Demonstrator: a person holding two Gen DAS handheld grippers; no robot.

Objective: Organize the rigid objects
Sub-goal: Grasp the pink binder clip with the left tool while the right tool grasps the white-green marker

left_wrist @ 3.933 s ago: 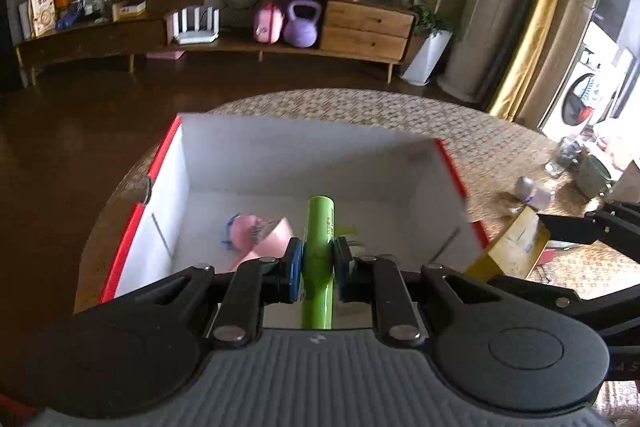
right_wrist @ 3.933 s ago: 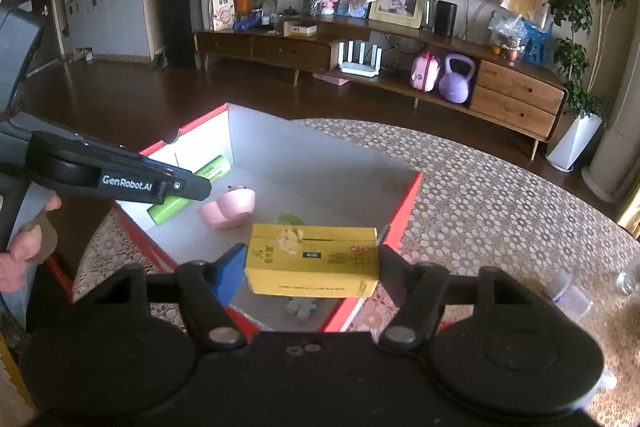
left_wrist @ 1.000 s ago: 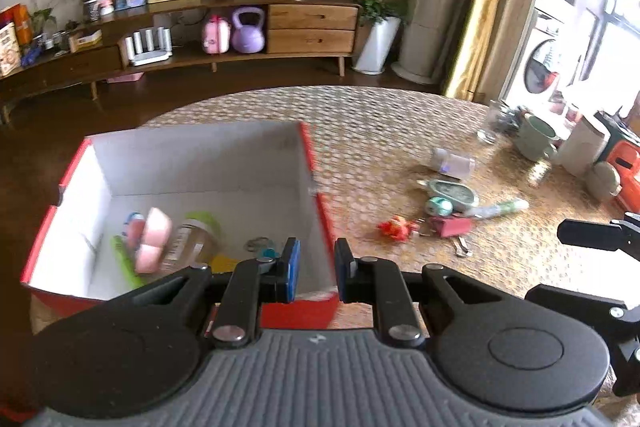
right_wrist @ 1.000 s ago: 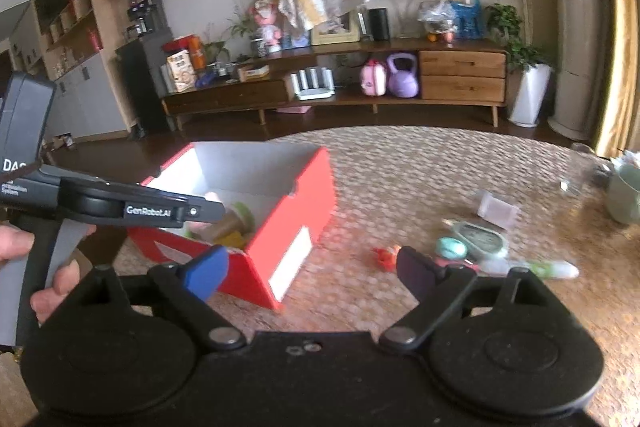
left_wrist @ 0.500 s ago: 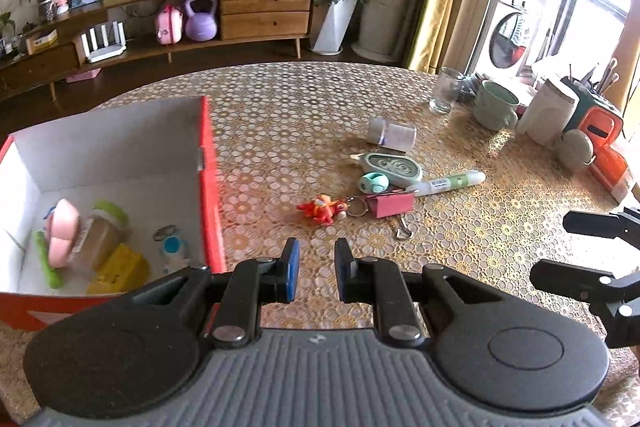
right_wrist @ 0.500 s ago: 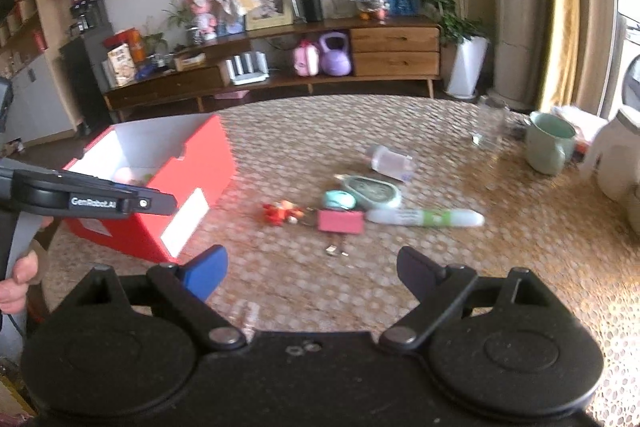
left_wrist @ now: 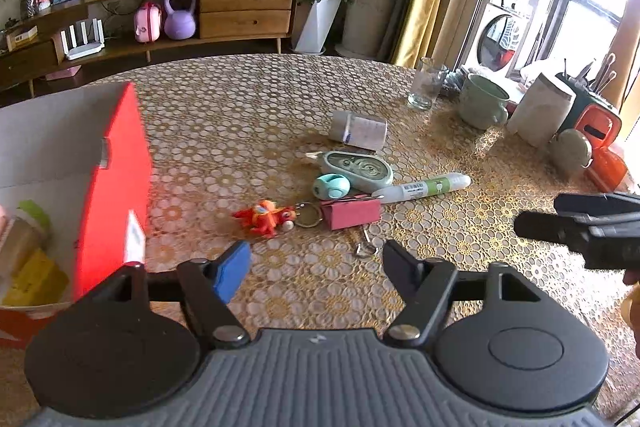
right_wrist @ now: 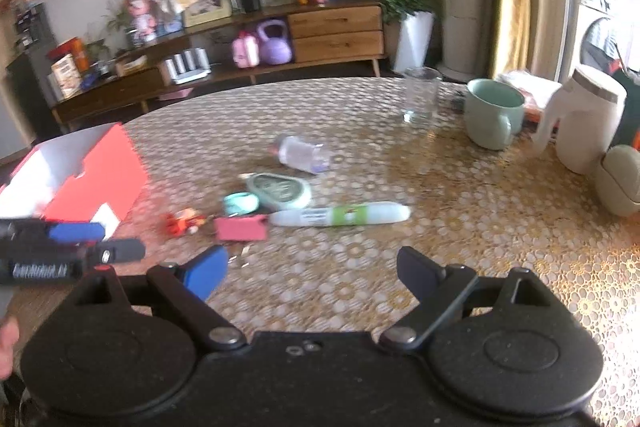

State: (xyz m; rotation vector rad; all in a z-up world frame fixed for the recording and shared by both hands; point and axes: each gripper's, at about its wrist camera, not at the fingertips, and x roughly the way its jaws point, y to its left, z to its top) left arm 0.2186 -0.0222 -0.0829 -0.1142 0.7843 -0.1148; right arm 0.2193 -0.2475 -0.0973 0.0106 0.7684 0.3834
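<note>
Two grippers hang tilted downward over the round table with its gold, flower-patterned cloth (left_wrist: 248, 115). The left gripper (left_wrist: 316, 259) has just been opening its jaws; they now stand apart with nothing between them, only bare cloth below. The right gripper (right_wrist: 312, 267) has its jaws spread wide and empty too, and its black fingers poke in at the right edge of the left wrist view.

Taking the flat pink rectangular clip (left_wrist: 352, 213) as landmark: it lies just beyond the gap of the left gripper, with a metal key ring and a red-orange toy figure (left_wrist: 264, 217) touching or just beside it on its left. A small round teal object (left_wrist: 331, 185) and an oval pale-green case (left_wrist: 360, 166) sit just behind it, a white-and-green pen (left_wrist: 420, 187) runs off to its right, and a small clear plastic bottle (left_wrist: 358, 131) lies on its side farther back.

The red cardboard box with white inside (left_wrist: 108, 179) stands well to the clip's left at the table's near-left edge — a yellow carton and a jar show inside. A wide stretch of open cloth separates box and clip. A drinking glass, a green mug and a white jug crowd the far right edge.
</note>
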